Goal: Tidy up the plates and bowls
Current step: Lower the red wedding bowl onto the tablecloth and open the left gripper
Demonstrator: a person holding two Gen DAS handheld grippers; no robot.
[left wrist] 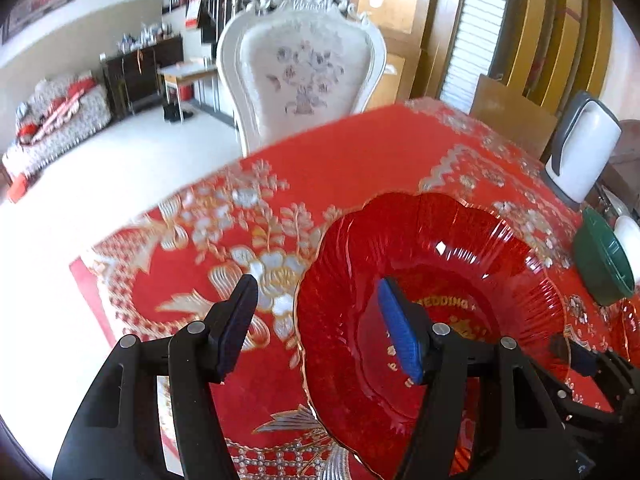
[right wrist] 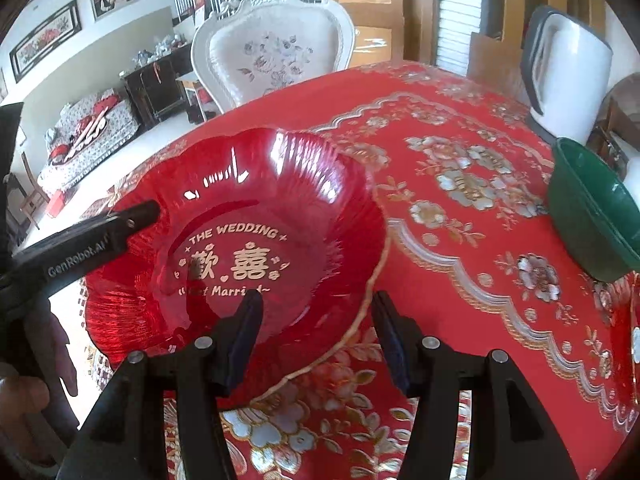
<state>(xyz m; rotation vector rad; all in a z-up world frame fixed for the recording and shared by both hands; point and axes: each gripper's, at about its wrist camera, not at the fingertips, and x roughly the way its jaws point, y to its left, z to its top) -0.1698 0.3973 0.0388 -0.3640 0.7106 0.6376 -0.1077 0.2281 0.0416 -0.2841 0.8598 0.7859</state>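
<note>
Straddling opposite rims of the red plate (right wrist: 256, 240), both claws stand agape, neither clamped. Left claw (left wrist: 318, 320): right finger over the plate's well, left finger outside its left rim. Right claw (right wrist: 316, 320): near-right scalloped rim lies between the fingers. Plate rests on the bench (right wrist: 460, 240), at its near-left corner. Green bowl (right wrist: 592, 212) and white kettle (right wrist: 568, 80) stand well apart, right; nothing obstructs.

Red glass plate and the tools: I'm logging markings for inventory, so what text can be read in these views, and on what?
"THE WEDDING": red glass plate, gold lettering.
"歡囍": plate centre, gold characters.
"...t Marri...": below them, partly hidden by the right gripper.
"GenRobot.AI": left gripper.
Wall pictures: too small to read.
</note>
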